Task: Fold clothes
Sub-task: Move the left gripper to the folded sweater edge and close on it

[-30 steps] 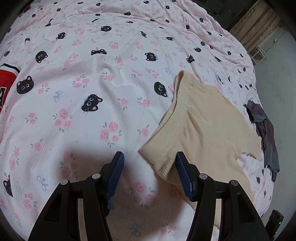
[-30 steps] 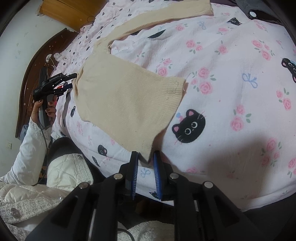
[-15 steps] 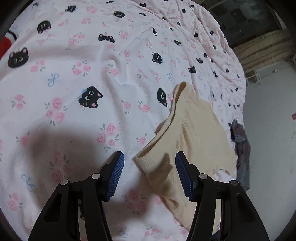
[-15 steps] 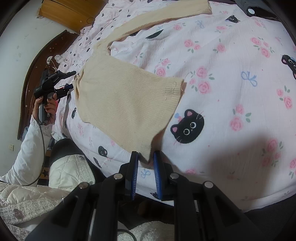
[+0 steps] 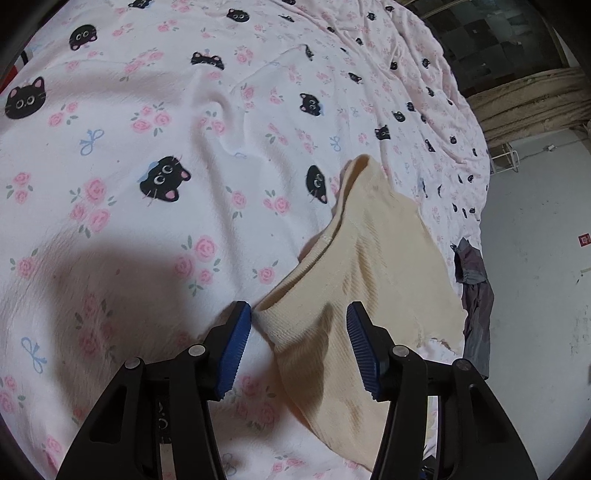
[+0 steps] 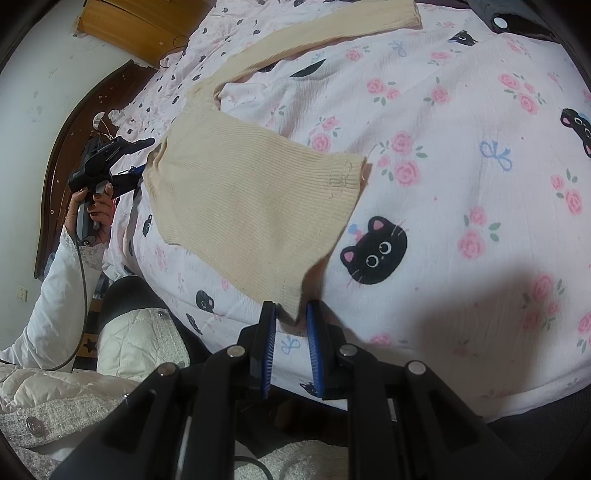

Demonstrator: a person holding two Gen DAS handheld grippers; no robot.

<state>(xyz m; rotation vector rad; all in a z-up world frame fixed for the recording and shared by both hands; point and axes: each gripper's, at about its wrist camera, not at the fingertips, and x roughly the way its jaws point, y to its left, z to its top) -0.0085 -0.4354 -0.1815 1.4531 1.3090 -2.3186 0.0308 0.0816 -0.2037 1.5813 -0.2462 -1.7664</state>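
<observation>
- Part of the cream knit top (image 5: 373, 266) is cut off in the left wrist view: its near end runs down between the black gripper arms and out of the bottom of the picture.
- A red garment edge (image 5: 7, 79) is barely seen at the far left rim; what it is cannot be told.
- In the right wrist view the top's long sleeve (image 6: 332, 27) is stretched toward the upper edge, and its cuff end is just in view.
- The top is ribbed, pale cream and creased; it is laid on the pink bedsheet (image 5: 155, 122), which is printed with black cat faces, roses and bows, near the bed's edge.
- One top, one bedsheet and one dark grey garment (image 5: 476, 295), hung over the far bed edge, are counted; two grippers are seen.
- The left gripper (image 5: 299, 347) is held partly open; its jaws have just been closing a little, with a folded edge of the top between them, untouched by the blue pads (image 5: 362, 354).
- The right gripper (image 6: 290, 347) is nearly closed, with a corner of the top's hem reaching in between its pads; whether the corner is actually pinched cannot be told.
- The person's hand (image 6: 94, 208) on the left gripper's handle is seen at the far left of the right wrist view, above a white sleeve (image 6: 55, 291).
</observation>
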